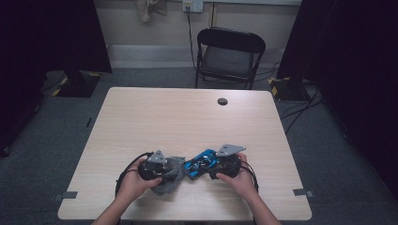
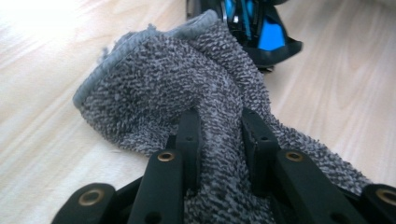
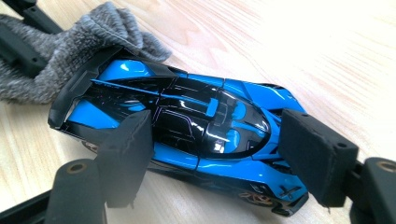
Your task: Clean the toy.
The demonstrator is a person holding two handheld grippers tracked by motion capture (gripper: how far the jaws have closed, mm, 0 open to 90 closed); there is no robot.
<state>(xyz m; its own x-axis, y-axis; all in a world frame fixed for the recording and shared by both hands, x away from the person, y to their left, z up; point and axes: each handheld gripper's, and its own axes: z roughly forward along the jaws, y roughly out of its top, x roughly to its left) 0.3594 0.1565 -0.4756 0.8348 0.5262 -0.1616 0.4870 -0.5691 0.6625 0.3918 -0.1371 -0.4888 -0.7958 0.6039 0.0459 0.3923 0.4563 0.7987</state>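
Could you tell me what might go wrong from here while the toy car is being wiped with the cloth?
1. The right gripper holds the blue toy car across its glossy body; a firm push from the grey cloth could make the car slip or twist between the pads.
2. The cloth sits against the car's thin rear wing; the terry loops might snag it.
3. The left gripper pinches just a fold of cloth, so it could pull free.

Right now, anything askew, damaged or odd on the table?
Nothing stands out. The left gripper pinches a bunched grey towel, its edge against the tail of the blue-and-black toy car. The right gripper straddles the car, which sits upright and looks intact.
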